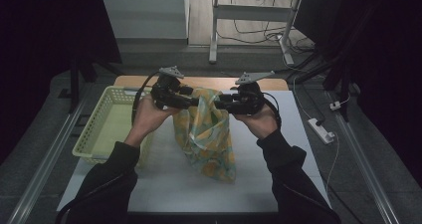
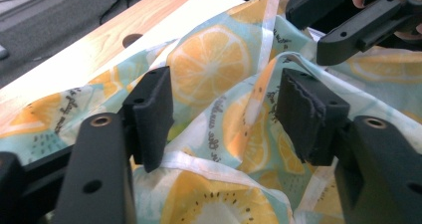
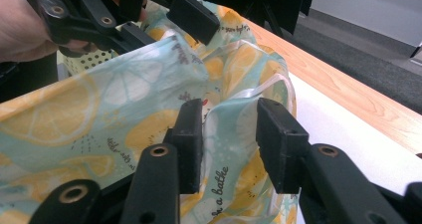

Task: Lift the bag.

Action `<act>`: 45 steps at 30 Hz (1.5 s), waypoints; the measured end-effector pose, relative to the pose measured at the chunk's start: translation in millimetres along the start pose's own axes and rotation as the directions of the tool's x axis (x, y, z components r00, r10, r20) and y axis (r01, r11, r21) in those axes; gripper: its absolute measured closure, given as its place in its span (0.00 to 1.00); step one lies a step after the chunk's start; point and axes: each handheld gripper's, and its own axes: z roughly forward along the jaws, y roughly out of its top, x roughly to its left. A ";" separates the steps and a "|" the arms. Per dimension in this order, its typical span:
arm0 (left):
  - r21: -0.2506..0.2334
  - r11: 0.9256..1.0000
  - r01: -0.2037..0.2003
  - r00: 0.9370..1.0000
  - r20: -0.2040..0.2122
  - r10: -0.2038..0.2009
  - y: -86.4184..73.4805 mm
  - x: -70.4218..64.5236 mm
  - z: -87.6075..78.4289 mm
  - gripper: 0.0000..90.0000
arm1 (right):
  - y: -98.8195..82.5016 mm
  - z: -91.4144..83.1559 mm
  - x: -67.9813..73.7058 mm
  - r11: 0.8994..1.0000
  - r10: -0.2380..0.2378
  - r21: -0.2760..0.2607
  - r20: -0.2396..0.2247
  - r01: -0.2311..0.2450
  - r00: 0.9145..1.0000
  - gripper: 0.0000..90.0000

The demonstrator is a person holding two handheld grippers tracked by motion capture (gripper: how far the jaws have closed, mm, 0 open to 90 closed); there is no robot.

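A thin cloth bag printed with lemon slices hangs over the white table, its top bunched between the two grippers and its bottom resting on the surface. My left gripper points right at the bag's upper edge. In the left gripper view its jaws stand apart with a fold of the cloth lying loose between the pads. My right gripper faces it from the right. In the right gripper view its jaws are also apart, with the cloth and its clear rim between them, not pinched.
A pale yellow plastic basket stands at the table's left side, close to my left forearm. A wooden strip runs along the table's far edge. A white power strip lies on the floor to the right.
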 end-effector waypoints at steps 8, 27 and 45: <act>0.022 1.000 0.022 0.999 0.045 -0.023 -2.9 5.4 -15.7 0.25 | 3.9 -4.1 3.0 1.000 0.001 -0.002 -0.007 -0.001 1.000 0.63; 0.015 0.999 0.040 0.999 -0.030 -0.040 -29.0 7.2 -47.8 0.03 | -0.3 -19.8 3.9 1.000 0.017 -0.008 -0.013 -0.017 1.000 0.41; -0.014 0.996 0.092 0.995 -0.042 -0.093 -68.9 11.2 -70.3 0.00 | -17.5 -36.6 -1.0 0.999 0.049 -0.013 0.010 -0.049 0.999 0.20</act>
